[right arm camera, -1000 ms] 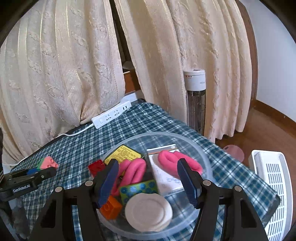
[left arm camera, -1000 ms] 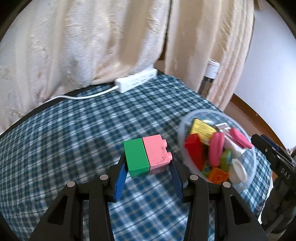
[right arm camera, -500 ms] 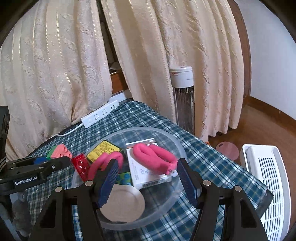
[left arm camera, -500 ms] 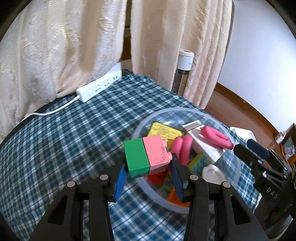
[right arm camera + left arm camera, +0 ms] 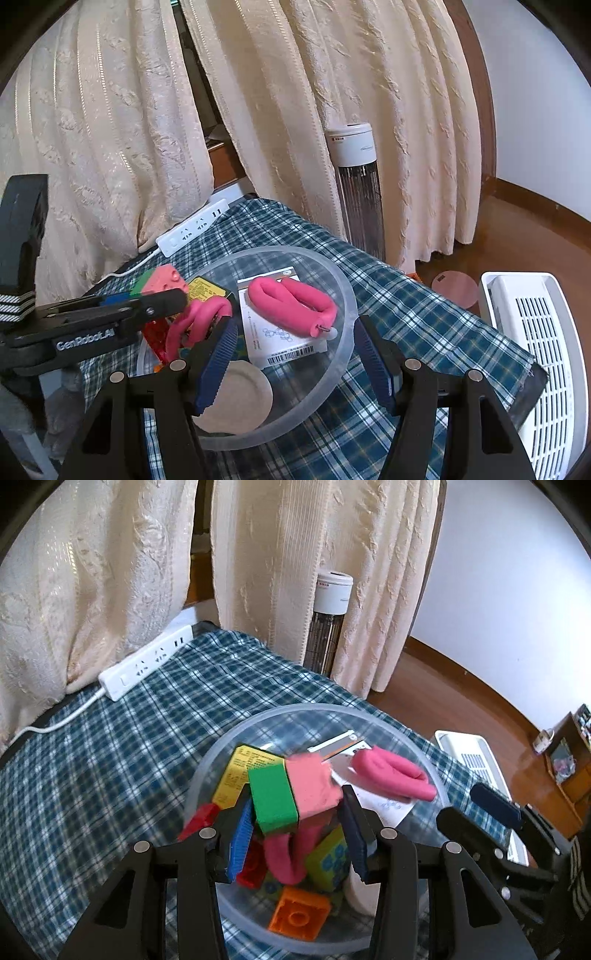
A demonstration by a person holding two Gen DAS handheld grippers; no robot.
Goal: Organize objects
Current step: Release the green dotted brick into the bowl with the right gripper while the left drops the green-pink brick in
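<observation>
My left gripper (image 5: 297, 829) is over the clear plastic bowl (image 5: 332, 709). The joined green and pink brick (image 5: 288, 794) sits between its fingers, tilted and motion-blurred; the right pad stands slightly off it, so the grip is unclear. The bowl holds a yellow card (image 5: 240, 771), a pink rope toy (image 5: 391, 771), red and orange bricks (image 5: 299, 915) and a white card. In the right wrist view the left gripper (image 5: 147, 299) with the brick (image 5: 162, 278) is at the bowl's (image 5: 343, 291) left rim. My right gripper (image 5: 295, 354) is open and empty over the bowl's near side.
The bowl stands on a blue plaid tablecloth (image 5: 110, 746). A white power strip (image 5: 144, 666) lies at the table's back edge by cream curtains. A tower fan (image 5: 354, 184) stands behind the table, and a white basket (image 5: 535, 332) sits on the floor to the right.
My left gripper has carried the green and pink brick rightwards from over the cloth to over the bowl. The brick now tilts and its pink end is blurred. The right gripper has drifted slightly right.
</observation>
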